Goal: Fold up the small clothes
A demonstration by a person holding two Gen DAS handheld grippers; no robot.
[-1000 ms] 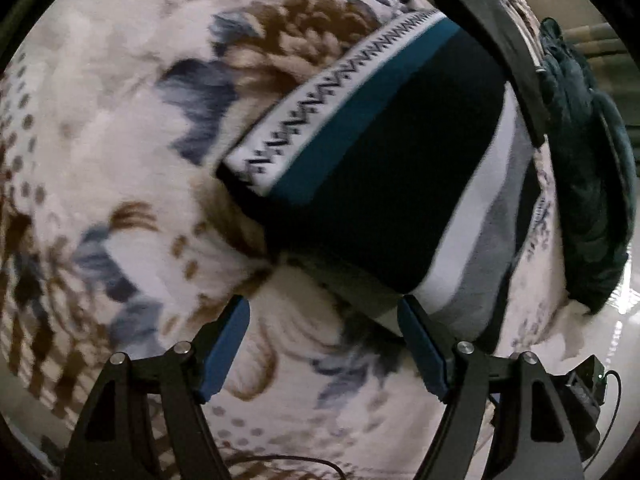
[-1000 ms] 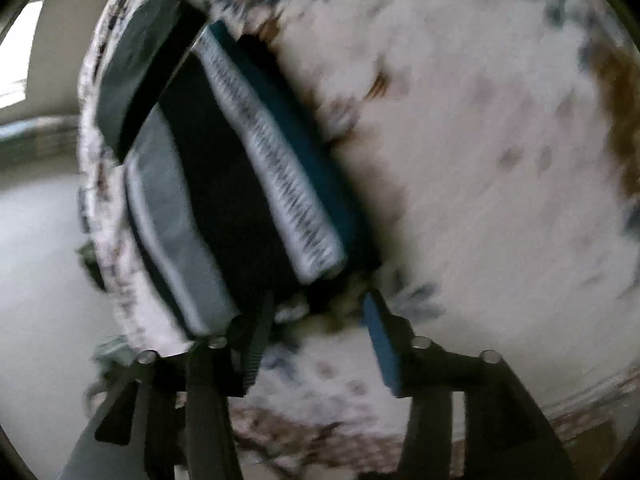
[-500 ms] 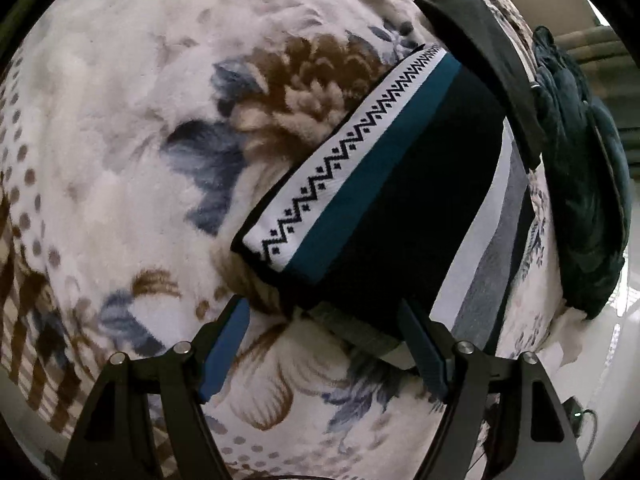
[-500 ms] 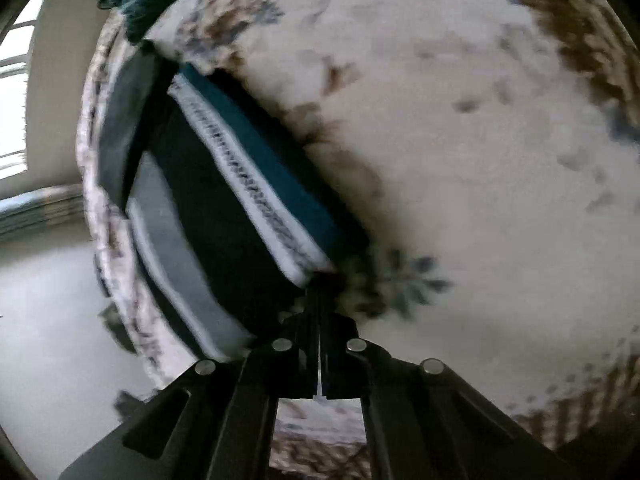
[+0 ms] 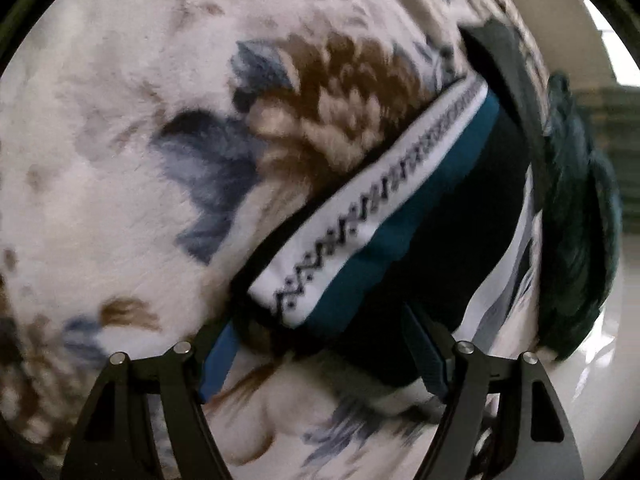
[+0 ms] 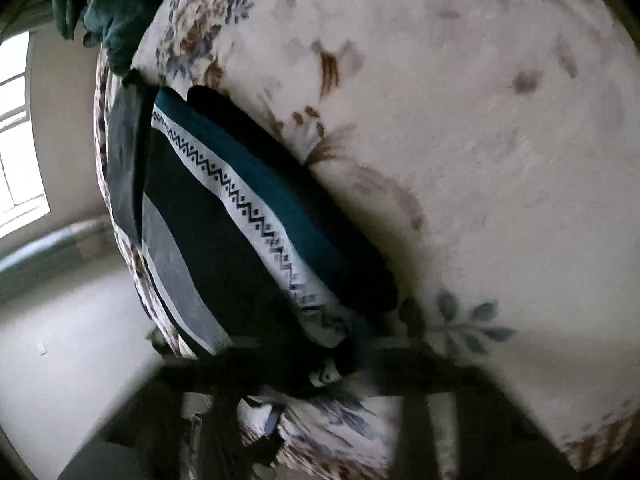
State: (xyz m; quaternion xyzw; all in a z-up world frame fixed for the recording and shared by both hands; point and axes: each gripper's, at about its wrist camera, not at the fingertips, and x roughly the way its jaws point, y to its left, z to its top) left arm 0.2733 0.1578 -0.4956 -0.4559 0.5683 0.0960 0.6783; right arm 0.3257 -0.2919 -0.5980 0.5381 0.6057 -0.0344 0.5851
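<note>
Left tool (image 5: 324,354): jaws closing, folded striped garment (image 5: 432,240) near corner between pads, not yet pinched.
Right tool (image 6: 320,400): blurred; jaws opening, grip indiscernible.
Garment location: floral blanket (image 5: 120,120), near edge, beside dark teal cloth (image 5: 580,220).

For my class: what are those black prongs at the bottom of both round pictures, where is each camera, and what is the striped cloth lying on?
No robot here: a person holds a two-finger gripper in each hand, each with a fisheye camera looking along its fingers. The left gripper has blue pads, and its jaws are closing around the near edge of the folded striped garment. The right gripper is badly blurred; its jaws are nearly together and opening slightly at the garment's corner, and whether they pinch it is unclear. The garment lies on a floral fleece blanket, with a dark teal cloth beyond.
</note>
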